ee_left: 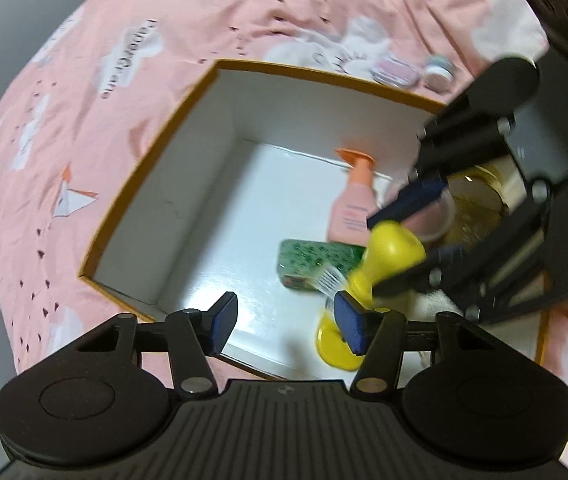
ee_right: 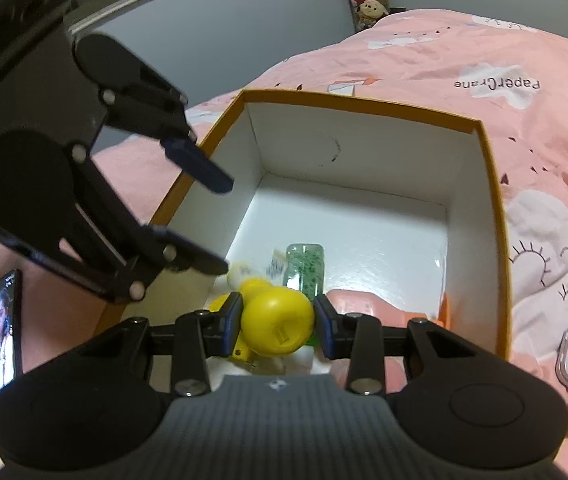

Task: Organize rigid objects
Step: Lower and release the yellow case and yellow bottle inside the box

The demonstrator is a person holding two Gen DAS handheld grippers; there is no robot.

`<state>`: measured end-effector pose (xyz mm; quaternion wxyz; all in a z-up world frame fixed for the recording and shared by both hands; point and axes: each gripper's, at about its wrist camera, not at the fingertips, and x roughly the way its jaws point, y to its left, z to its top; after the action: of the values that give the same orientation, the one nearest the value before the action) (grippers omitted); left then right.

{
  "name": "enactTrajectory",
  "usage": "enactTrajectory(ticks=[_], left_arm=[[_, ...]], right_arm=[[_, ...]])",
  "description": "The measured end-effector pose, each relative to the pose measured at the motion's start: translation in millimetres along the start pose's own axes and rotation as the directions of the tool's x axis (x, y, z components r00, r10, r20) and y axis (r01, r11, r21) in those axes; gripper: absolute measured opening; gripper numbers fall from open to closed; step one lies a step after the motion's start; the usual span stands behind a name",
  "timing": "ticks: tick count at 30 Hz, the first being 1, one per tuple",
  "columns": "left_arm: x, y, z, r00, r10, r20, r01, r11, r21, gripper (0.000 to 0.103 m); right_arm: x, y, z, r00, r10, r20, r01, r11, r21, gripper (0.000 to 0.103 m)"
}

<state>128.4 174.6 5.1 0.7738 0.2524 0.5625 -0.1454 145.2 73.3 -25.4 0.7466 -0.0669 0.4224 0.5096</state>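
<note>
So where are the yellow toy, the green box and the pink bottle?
yellow toy (ee_right: 278,322): right wrist view, on its round end.
green box (ee_right: 305,266): right wrist view, on its speckled top face.
pink bottle (ee_left: 351,210): left wrist view, on its body.

At the bottom centre of the frame our right gripper (ee_right: 278,322) pinches a yellow rounded object (ee_right: 276,326) above the near end of an orange-rimmed box (ee_right: 495,184). A green bottle (ee_right: 304,266) lies on the white floor inside. Our left gripper (ee_right: 220,224) hangs spread at the left.
</note>
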Motion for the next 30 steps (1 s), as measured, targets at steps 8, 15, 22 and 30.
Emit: enactTrajectory(ticks=[8, 15, 22, 30], left_arm=[[4, -3, -4, 1.0, -0.009, 0.023, 0.01, 0.999, -0.035, 0.065], [5, -5, -8, 0.999, -0.015, 0.034, 0.017, 0.999, -0.047, 0.065], [6, -10, -10, 0.999, -0.029, 0.031, 0.03, 0.999, -0.041, 0.065], [6, -12, -9, 0.999, -0.037, 0.035, 0.038, 0.999, -0.038, 0.065]], right_arm=[[12, 14, 1, 0.999, 0.012, -0.037, -0.014, 0.999, -0.038, 0.038], [19, 3, 0, 0.979, 0.181, -0.098, -0.173, 0.981, 0.082, 0.038], [36, -5, -7, 0.977, 0.127, -0.172, -0.107, 0.987, 0.12, 0.038], [27, -9, -12, 0.984, 0.044, -0.171, -0.028, 0.995, 0.097, 0.045]])
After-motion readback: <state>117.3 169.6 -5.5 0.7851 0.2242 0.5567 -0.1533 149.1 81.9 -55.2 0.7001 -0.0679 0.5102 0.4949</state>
